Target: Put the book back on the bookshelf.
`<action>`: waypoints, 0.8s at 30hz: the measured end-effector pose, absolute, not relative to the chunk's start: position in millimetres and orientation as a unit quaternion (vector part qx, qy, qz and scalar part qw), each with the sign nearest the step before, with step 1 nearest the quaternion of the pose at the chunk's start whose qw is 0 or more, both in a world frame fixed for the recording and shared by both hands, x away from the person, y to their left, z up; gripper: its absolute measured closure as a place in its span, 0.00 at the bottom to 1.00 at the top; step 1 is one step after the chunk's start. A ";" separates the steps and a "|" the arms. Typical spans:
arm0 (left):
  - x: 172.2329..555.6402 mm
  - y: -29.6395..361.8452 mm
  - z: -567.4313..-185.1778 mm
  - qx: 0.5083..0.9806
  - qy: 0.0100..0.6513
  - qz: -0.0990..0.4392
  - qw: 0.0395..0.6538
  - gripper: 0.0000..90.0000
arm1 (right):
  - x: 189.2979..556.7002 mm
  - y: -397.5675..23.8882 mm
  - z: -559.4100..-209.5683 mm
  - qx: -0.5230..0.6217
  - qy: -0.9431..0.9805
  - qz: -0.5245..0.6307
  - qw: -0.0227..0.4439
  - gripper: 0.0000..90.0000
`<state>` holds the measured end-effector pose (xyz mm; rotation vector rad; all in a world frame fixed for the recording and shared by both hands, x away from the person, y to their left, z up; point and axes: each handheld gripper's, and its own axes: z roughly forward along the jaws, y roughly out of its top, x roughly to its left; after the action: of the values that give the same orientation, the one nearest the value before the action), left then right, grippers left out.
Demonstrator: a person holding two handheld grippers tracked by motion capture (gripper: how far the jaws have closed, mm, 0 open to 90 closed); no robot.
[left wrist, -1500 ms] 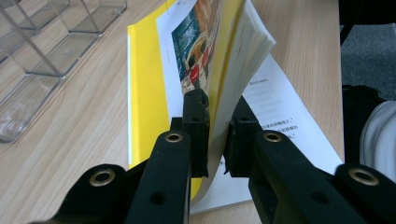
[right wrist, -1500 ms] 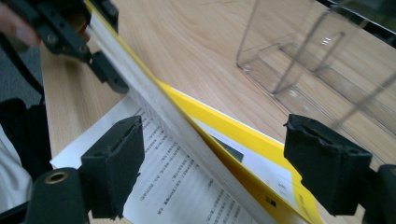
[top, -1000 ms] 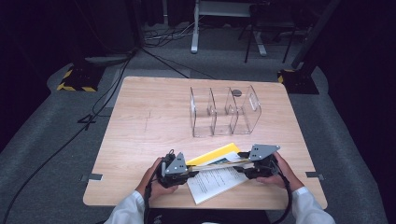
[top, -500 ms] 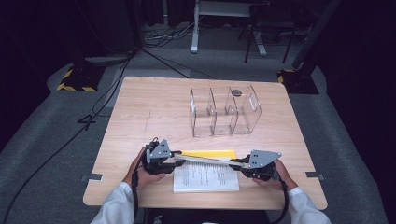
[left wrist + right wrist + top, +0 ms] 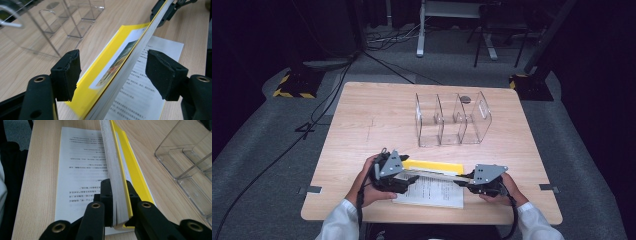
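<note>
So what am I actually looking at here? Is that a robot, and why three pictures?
No robot: a person sits at a wooden table with a hand-held two-jaw gripper in each hand. The high view looks down from above the person's side. There the left gripper is at the left and the right gripper at the right. The other two pictures come from small cameras riding on the grippers, looking along their black jaws.

On the table stand a clear plastic organizer with compartments and a printed sheet of paper. The right gripper is clamped on one end of a yellow-covered book, held on edge. The left gripper's jaws have just been opening: the book's other end sits between them, with gaps on both sides.
</note>
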<state>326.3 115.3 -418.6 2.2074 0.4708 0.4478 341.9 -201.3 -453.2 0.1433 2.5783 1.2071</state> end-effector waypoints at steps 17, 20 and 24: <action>327.5 122.7 -449.4 0.909 0.164 0.149 0.351 0.81 | 356.8 -213.2 -462.6 0.083 0.871 0.466 0.129 0.82; 332.0 127.0 -449.7 0.907 0.171 0.146 0.357 0.80 | 356.3 -208.9 -461.9 0.067 0.871 0.465 0.142 0.85; 336.7 126.5 -449.8 0.906 0.189 0.156 0.345 0.72 | 354.0 -202.2 -460.2 0.043 0.876 0.456 0.150 0.89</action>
<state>336.7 126.5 -449.8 2.3535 0.4916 0.4044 354.0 -202.2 -460.2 0.1248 2.5166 1.3108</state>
